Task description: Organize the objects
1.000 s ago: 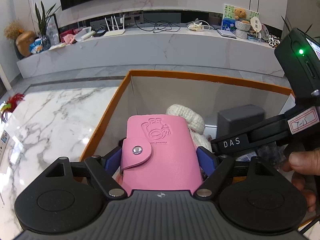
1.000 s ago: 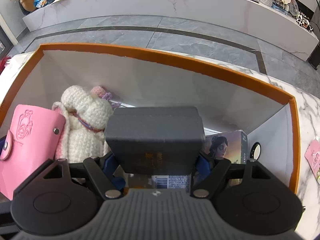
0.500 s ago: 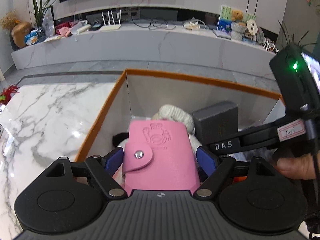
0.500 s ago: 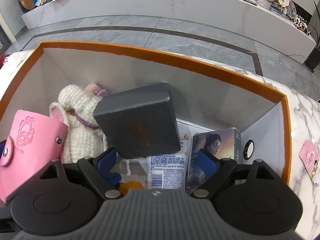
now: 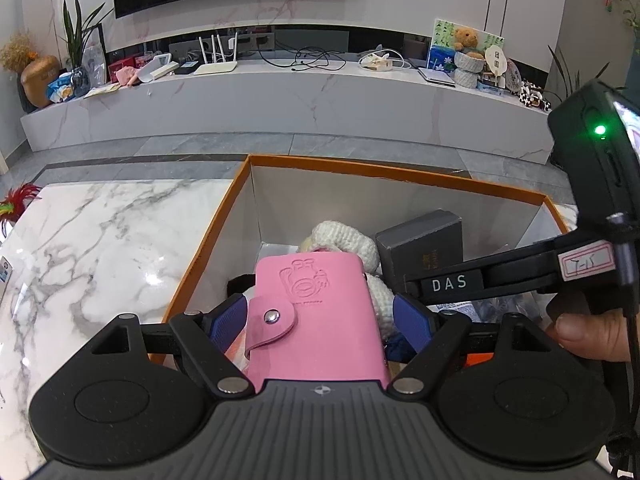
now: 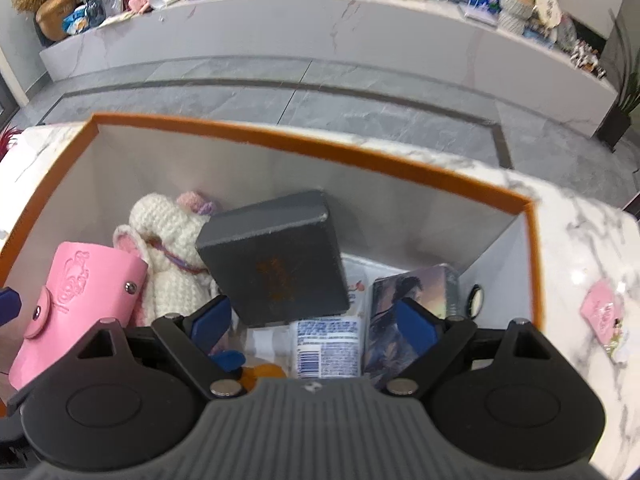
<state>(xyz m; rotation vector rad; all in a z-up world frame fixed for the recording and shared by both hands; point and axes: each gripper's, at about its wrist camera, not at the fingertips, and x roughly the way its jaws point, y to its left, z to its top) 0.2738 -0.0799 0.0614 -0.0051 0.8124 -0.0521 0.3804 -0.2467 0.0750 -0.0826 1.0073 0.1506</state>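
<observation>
**A:** ok so what's actually in the box [image 6: 304,152] right now? I'm standing right here and it's kinda crowded in there.

**B:** It's the orange-rimmed one with white walls, sitting on the marble table [image 5: 100,240]. Inside on the left there's a white crochet toy [image 6: 168,236] with a bit of pink and purple on top. Leaning against it, tilted, is a grey box [image 6: 276,256] with faint gold print on its face. Under and in front of that there's a white packet with a barcode [image 6: 328,344], and just to the right a box with a picture of a dark-haired character [image 6: 416,292], standing up against the right wall. Something orange [image 6: 264,372] at the bottom too, can't tell what.

**A:** and the pink wallet?

**B:** The pink wallet [image 5: 316,316] is in the left gripper [image 5: 320,316], over the left end of the box, just in front of the toy. Snap flap faces left, embossed cartoon on the front. The blue pads [image 5: 230,320] sit on either side of it. The left one looks like it's touching; on the right I see a sliver of gap, so I honestly can't tell if it's clamped.

**A:** right hand?

**B:** The right gripper [image 6: 312,320] is spread wide, nothing in it, hovering above the grey box and the packet.

**A:** anything outside?

**B:** A small pink card thing [image 6: 600,312] on the table right of the box.
</observation>
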